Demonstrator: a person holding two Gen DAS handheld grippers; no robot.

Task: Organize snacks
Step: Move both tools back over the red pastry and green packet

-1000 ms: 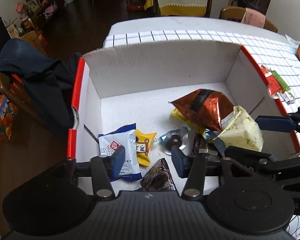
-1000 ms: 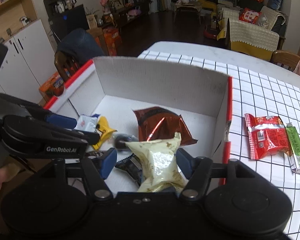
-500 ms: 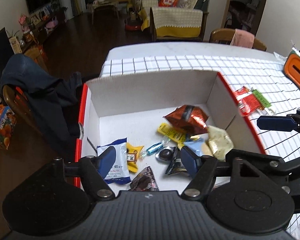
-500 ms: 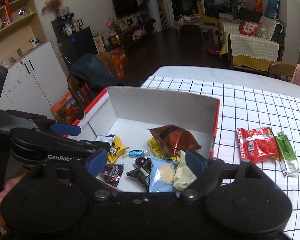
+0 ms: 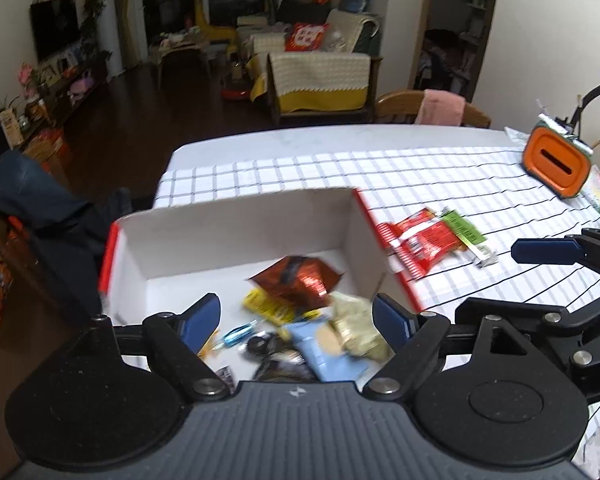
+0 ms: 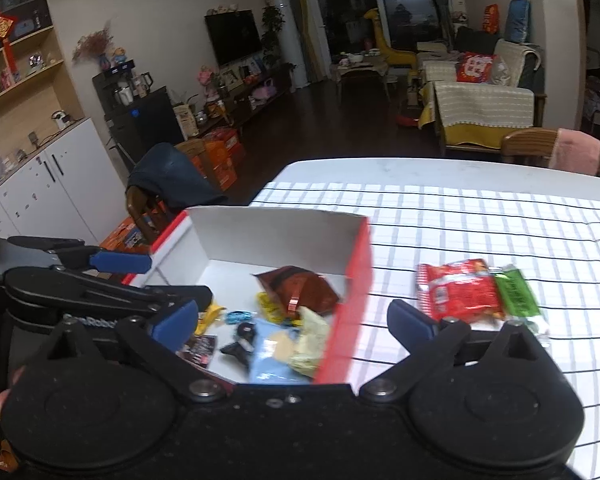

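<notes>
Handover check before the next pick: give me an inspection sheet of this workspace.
Surface: table under a white checked cloth.
Job's things: open white box with red sides holds mixed snacks, among them a brown foil bag and a pale yellow packet; red packet and green packet lie outside on the cloth.
Clutter: orange holder.
Grippers: left tongs and right tongs have just been opening; nothing between them.
Cables: nothing seen.
Surroundings: chair with dark jacket, sofa, TV.
</notes>
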